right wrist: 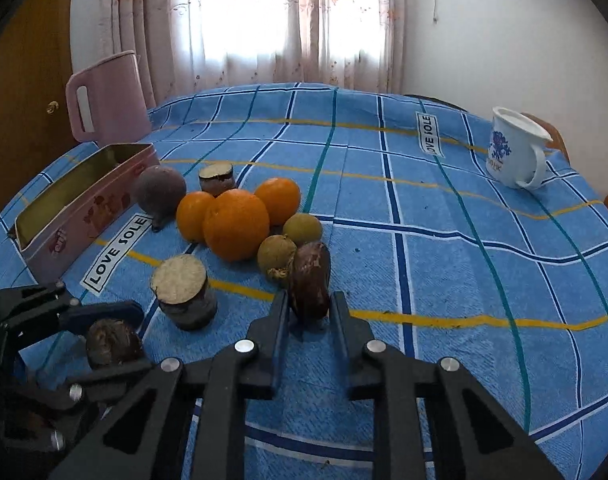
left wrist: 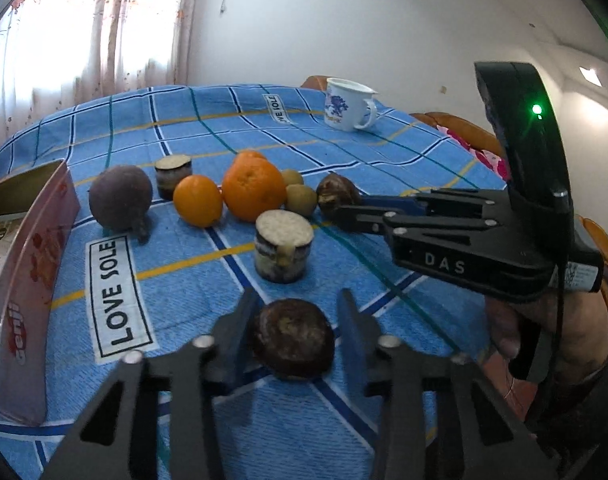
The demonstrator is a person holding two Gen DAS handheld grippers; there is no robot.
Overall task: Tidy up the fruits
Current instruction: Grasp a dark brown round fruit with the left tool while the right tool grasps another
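The left gripper [left wrist: 292, 322] straddles a dark round fruit [left wrist: 293, 338] on the blue tablecloth [left wrist: 384, 168], jaws wide, gaps either side. The right gripper [right wrist: 309, 312] brackets an upright brown fruit [right wrist: 310, 282], its long axis vertical; contact is unclear. The pink tin [right wrist: 84, 200] lies far left, beyond 3 oranges [right wrist: 236, 228] and cut stubs [right wrist: 183, 296].

The left gripper [left wrist: 292, 320] fills the frame's bottom centre, jaws parted; the right gripper [right wrist: 308, 312] likewise, jaws narrower.
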